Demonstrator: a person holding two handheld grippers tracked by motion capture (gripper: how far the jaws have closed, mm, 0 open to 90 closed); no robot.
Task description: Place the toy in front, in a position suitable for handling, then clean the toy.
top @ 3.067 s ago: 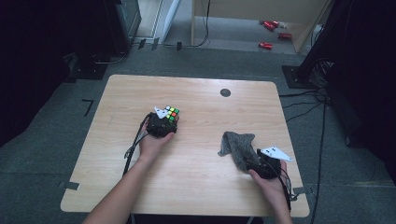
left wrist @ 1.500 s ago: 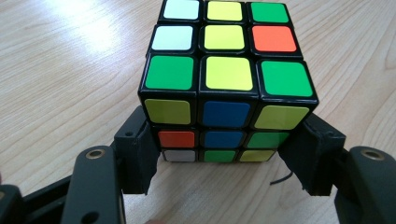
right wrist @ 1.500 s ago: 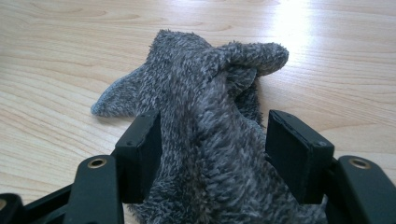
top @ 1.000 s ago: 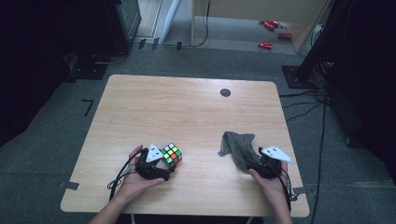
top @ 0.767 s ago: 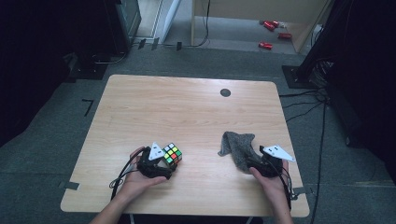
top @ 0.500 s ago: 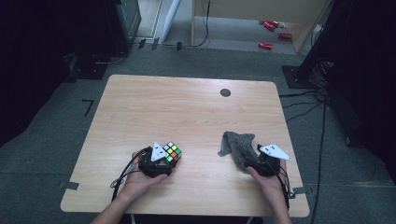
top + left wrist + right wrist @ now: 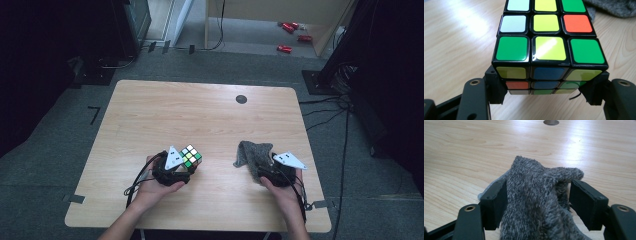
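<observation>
We logged 2 grippers at the near edge of the wooden table (image 7: 150, 115), each held in 1 hand. The left gripper (image 7: 172, 170) had its jaws clamped on the puzzle cube (image 7: 190, 156); in the left gripper view the pads pressed the cube's 2 opposite side faces low down, near its bottom layer. We judged this low side grip was chosen so the cube would stay square and could be carried or slid without tipping. It sat at the near-left of the table, and we could not tell whether it rested on the wood or hung just above it.

The right gripper (image 7: 274, 172) lay at the near-right with the grey cloth (image 7: 252, 156) between its jaws. The left pad touched the fabric; the right pad stood apart from it with a visible gap, so we recorded the jaws as apart, not pinching. The cloth was bunched in a soft, fuzzy mound on the table.

Cube appearance: scrambled 3x3, black frame, glossy stickers. Upper face showed green, yellow, green in the nearest row, then white, yellow, orange. A dark round grommet (image 7: 241, 99) sat at the far side.
</observation>
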